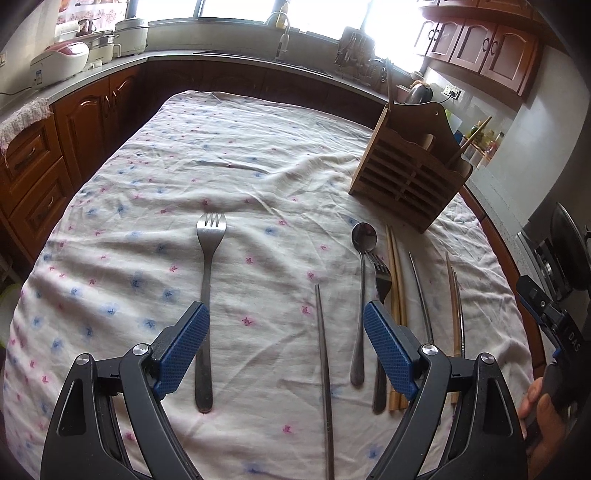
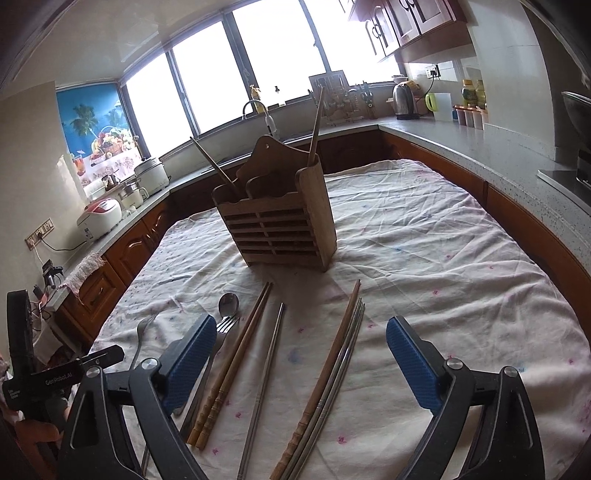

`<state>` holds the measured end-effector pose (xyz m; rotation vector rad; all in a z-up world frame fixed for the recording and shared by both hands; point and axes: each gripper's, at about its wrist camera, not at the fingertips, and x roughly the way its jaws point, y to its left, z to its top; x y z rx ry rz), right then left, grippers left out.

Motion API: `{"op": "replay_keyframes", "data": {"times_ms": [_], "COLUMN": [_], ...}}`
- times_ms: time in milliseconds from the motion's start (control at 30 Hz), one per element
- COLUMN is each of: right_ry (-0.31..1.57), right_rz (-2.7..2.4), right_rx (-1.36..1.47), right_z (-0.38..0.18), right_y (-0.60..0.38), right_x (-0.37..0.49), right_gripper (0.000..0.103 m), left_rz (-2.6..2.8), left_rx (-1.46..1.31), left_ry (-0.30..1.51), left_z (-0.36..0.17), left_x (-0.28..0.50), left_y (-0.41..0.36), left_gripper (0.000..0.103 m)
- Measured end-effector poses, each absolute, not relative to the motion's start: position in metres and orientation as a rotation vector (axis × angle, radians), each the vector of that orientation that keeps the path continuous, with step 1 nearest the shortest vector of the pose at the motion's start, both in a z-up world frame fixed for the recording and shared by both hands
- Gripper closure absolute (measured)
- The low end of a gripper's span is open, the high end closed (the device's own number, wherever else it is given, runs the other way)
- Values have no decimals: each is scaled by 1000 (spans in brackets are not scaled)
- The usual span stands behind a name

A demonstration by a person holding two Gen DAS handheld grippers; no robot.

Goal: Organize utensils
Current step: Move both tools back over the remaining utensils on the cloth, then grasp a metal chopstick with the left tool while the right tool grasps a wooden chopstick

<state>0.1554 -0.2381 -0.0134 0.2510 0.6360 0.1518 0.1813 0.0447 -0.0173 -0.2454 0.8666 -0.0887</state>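
Observation:
On the flowered cloth, a steel fork (image 1: 207, 295) lies left, a metal chopstick (image 1: 323, 362) in the middle, then a spoon (image 1: 362, 291), a second fork (image 1: 380, 280), wooden chopsticks (image 1: 395, 291) and more chopsticks (image 1: 456, 306) at right. My left gripper (image 1: 284, 314) is open and empty above them. The wooden utensil holder (image 1: 406, 177) stands far right with two wooden chopsticks in it. In the right wrist view my right gripper (image 2: 301, 328) is open and empty over a wooden pair (image 2: 236, 358), a metal chopstick (image 2: 267, 369) and a mixed bundle (image 2: 332, 373); the holder (image 2: 284, 229) stands ahead.
The table's cloth (image 1: 258, 155) is wrinkled. Kitchen counters (image 2: 480, 147) wrap around the table, with rice cookers (image 1: 59, 62), a sink tap (image 1: 282, 33), a kettle (image 2: 404, 98) and jars. The right gripper's body (image 1: 554, 325) shows at the left view's right edge.

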Motion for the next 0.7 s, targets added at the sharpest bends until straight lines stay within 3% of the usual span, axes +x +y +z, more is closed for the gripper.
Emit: {"op": "replay_keyframes", "data": {"times_ms": [200,433,700], "right_ry": [684,757,838], "right_rz": [141,132,107], "right_rx": [250,251,242], "right_z": [-22,-37,-60], "right_y": [-241,-247,-256], "right_x": [172,202,252], "right_gripper": [39,56,72], "left_rz": [-103,-157,-168], "left_rx": [-189,-142,-132], "left_ry": [926,1012,1079], "left_z": [-25,-40,-55], "left_x": [194,209,221], "left_y": [31,12,7], "left_gripper": [16,43,57]}}
